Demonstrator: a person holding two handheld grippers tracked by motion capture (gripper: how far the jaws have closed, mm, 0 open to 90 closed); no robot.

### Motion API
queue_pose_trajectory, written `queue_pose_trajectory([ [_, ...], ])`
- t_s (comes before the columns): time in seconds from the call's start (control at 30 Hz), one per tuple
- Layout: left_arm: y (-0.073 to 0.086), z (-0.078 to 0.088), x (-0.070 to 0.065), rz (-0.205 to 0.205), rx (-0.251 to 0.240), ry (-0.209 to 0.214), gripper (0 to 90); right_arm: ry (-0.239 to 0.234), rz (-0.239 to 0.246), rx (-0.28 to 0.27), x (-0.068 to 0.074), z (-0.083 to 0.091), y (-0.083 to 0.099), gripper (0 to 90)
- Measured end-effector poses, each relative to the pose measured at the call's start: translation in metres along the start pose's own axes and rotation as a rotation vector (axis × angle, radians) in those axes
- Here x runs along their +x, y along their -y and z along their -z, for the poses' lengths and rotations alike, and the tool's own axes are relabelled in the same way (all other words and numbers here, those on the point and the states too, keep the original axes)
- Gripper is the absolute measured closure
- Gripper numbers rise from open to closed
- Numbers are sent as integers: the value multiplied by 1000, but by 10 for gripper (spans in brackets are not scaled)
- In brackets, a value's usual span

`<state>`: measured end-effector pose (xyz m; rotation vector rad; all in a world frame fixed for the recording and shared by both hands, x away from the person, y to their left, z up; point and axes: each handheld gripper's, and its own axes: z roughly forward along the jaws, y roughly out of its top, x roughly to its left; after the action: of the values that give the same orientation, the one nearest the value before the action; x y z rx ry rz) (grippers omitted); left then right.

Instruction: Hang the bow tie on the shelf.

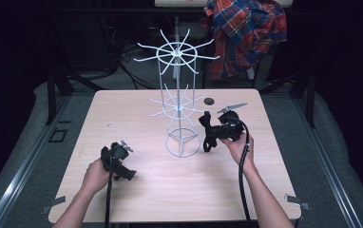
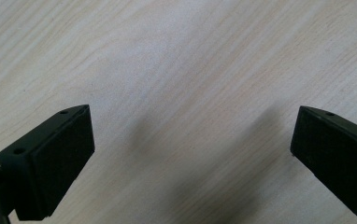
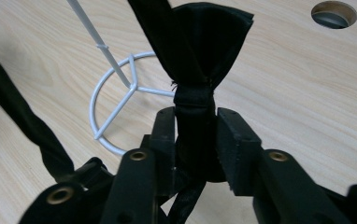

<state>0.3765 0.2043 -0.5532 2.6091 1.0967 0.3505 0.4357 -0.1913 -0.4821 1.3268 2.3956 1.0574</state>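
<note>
Right gripper (image 1: 207,127) is up off the table (image 1: 137,190), just right of the white wire rack (image 1: 178,90), and its jaws are clamped tight on a black bow tie (image 3: 200,51) at the knot. In the right gripper view the tie's wing fans out above the jaws, the strap (image 3: 22,121) trails off to the left, and the rack's ring base (image 3: 120,100) sits on the wood just behind. A round hole (image 3: 334,14) shows in the tabletop, far corner. Over on the left, the left gripper (image 1: 118,159) sits low near the table, well apart from the rack, jaws spread wide over bare wood, nothing between them. Plaid shirt (image 1: 246,33) hangs beyond the table
</note>
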Motion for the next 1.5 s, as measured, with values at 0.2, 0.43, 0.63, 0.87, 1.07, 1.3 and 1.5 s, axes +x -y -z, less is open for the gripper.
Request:
queue_pose_trajectory([
  [0.2, 0, 0, 0, 0, 1, -1, 0, 1, 6, 0, -1, 3, 0, 628],
  [0.43, 0, 0, 0, 3, -1, 0, 0, 3, 12, -5, -1, 6, -1, 572],
  [0.63, 0, 0, 0, 2, -1, -2, 0, 3, 14, 1, 0, 8, -1, 523],
  [0.87, 0, 0, 0, 3, -3, -5, 0, 20, 28, -2, 1, 16, -2, 475],
  [1.07, 1, 1, 1, 2, 0, -5, 0, 44, 43, -8, 2, 30, -4, 450],
  [1.3, -1, 0, 0, 0, -8, -6, 0, 48, 51, -4, 3, 43, -4, 409],
  [1.5, 0, 0, 0, 1, -7, -6, 0, 46, 67, 8, 5, 53, -4, 364],
])
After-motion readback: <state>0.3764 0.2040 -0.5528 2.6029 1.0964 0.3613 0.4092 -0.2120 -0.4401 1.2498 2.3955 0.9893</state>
